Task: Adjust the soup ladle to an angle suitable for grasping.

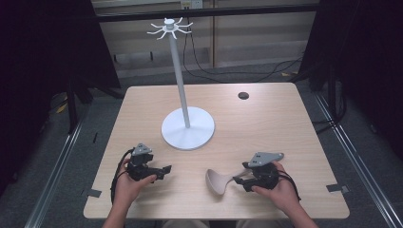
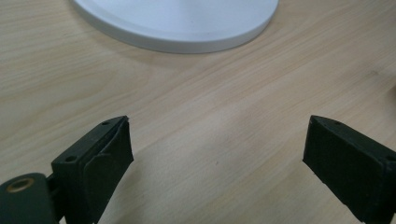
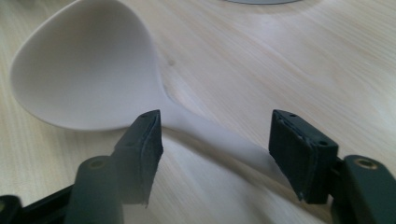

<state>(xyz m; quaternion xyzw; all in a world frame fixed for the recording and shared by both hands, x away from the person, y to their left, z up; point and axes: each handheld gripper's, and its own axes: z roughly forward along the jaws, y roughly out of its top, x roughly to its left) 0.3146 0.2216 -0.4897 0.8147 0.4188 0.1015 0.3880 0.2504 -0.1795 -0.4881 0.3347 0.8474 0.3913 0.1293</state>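
A beige spoon (image 1: 216, 182) lies on the wooden table (image 1: 285, 133) at the front, bowl to the left, handle running right. My right gripper (image 1: 239, 180) is open, its jaws standing on either side of the handle without clamping it. In the right gripper view the spoon (image 3: 88, 70) shows its bowl ahead at the left, and the handle passes between the gripper's (image 3: 215, 135) jaws toward the right-hand one. My left gripper (image 1: 164, 171) sits open at the front left, pointing right. The left gripper view shows the gripper (image 2: 217, 140) holding nothing over bare wood.
A white stand (image 1: 187, 129) with a round base, a tall pole and a ring of hooks (image 1: 169, 27) at the top is on the middle of the table. Its base (image 2: 187, 23) lies just ahead of my left gripper. A small black round hole (image 1: 243, 95) marks the far right.
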